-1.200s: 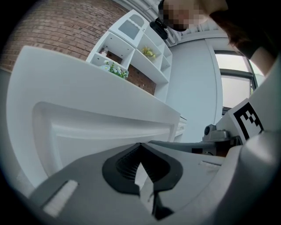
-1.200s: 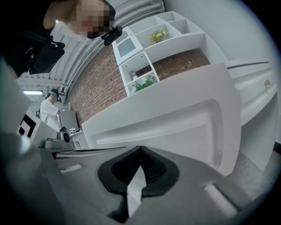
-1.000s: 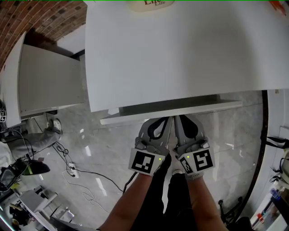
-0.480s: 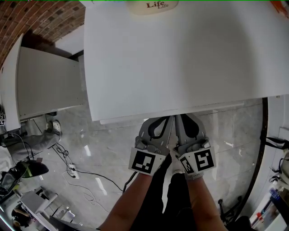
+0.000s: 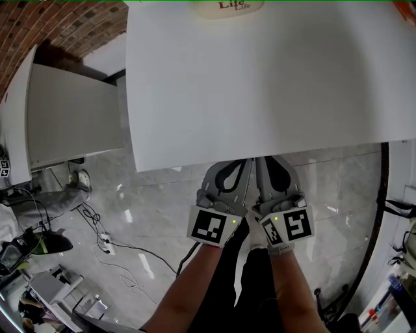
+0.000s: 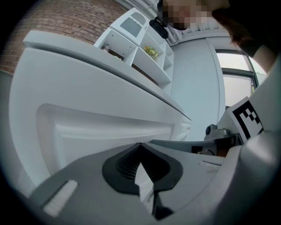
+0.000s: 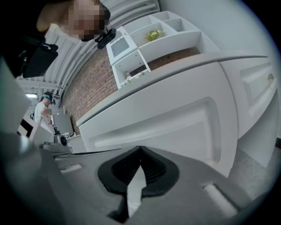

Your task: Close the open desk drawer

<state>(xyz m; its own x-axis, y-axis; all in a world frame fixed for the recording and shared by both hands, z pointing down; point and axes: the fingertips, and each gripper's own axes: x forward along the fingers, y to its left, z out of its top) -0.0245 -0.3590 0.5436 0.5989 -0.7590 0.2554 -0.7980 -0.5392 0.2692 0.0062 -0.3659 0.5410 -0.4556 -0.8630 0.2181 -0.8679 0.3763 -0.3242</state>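
Note:
The white desk (image 5: 260, 78) fills the upper head view, and no drawer shows beyond its front edge there. Both grippers are side by side just below that edge. My left gripper (image 5: 242, 166) and right gripper (image 5: 261, 165) point at the desk, tips at the edge's shadow. In the left gripper view the white drawer front (image 6: 101, 127) with its recessed panel stands right before the shut gripper (image 6: 140, 146). The right gripper view shows the same panelled front (image 7: 175, 123) close ahead of the shut gripper (image 7: 140, 150). Neither holds anything.
A white cabinet (image 5: 58, 110) stands at the left by a brick wall (image 5: 39, 26). Cables (image 5: 104, 244) lie on the marble floor. A cream object with print (image 5: 231, 6) sits on the desk's far side. White wall shelves (image 7: 149, 39) show behind.
The drawer front, which stuck out below the desk edge a second ago, has slid in under the desk top. Both grippers stayed pressed together and moved slightly with it.

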